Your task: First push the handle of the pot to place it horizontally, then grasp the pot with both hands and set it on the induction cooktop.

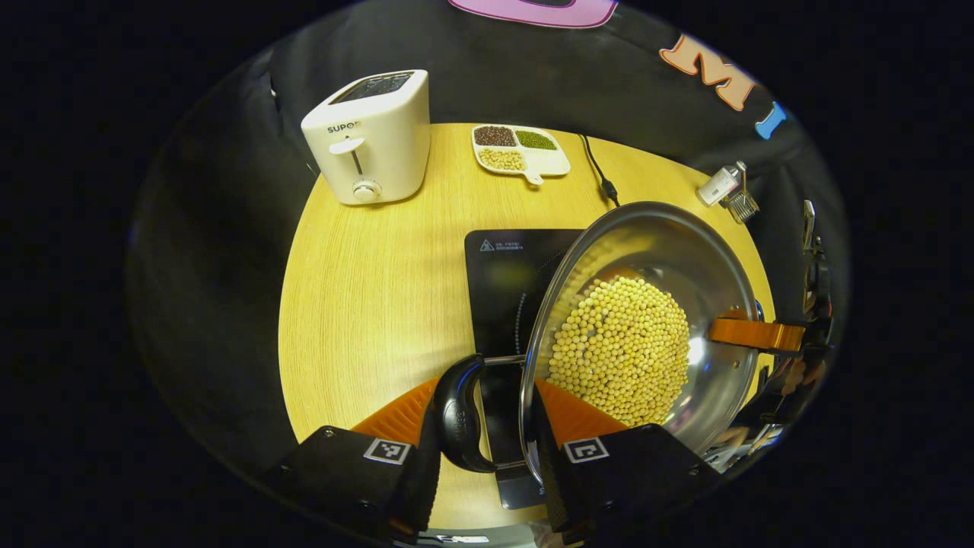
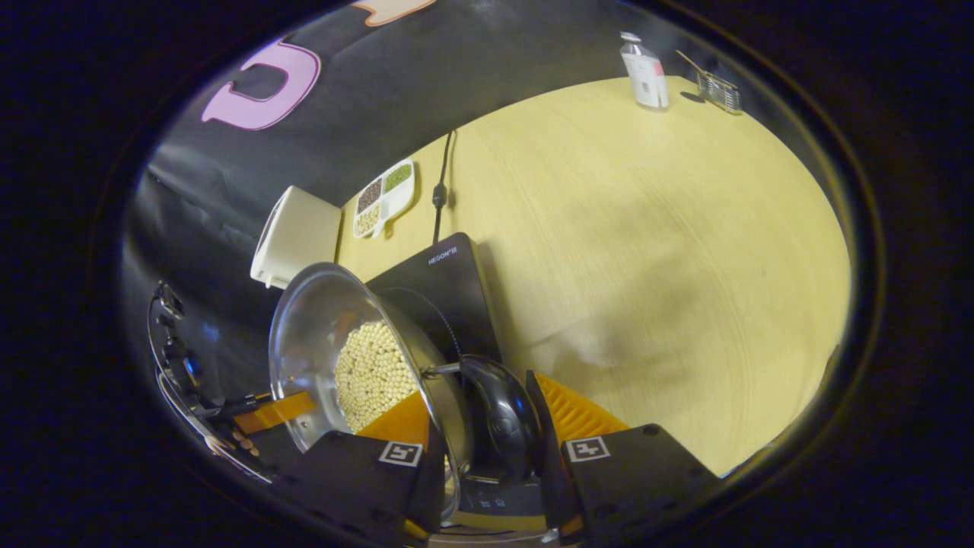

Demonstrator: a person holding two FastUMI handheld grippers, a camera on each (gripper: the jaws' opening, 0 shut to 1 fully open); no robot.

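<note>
Left gripper view: the left gripper (image 1: 487, 426) sits at the bottom centre of the frame, its fingers clamped on the near black loop handle (image 1: 459, 415) of the round stainless steel pot (image 1: 647, 251) — one finger outside the loop, the other against the pot wall. The pot holds a heap of pale yellow soybeans (image 1: 620, 346) and sits right of centre, over the right part of the flat black induction cooktop (image 1: 506, 281); whether its base touches the glass cannot be told. At the right edge the other gripper's finger (image 1: 753, 333) reaches in at the far rim. On the round light wooden bench (image 1: 373, 304): a white toaster (image 1: 371, 137) upper left, a white divided dish of beans (image 1: 521, 151) top centre, a black power cord (image 1: 601, 179) beside it, a small white bottle (image 1: 717, 185) and a little wire rack (image 1: 742, 204) upper right.

Right gripper view: the right gripper (image 2: 487, 438) is at the bottom centre, fingers closed around the pot's other black handle (image 2: 498, 415) — one inside the rim, one outside. The pot, lower left of centre, appears tilted in this lens, beans inside, above the cooktop. The left gripper's finger (image 2: 274, 412) shows at the lower left rim. Toaster and dish lie at centre left, bottle and rack at the top right.
</note>
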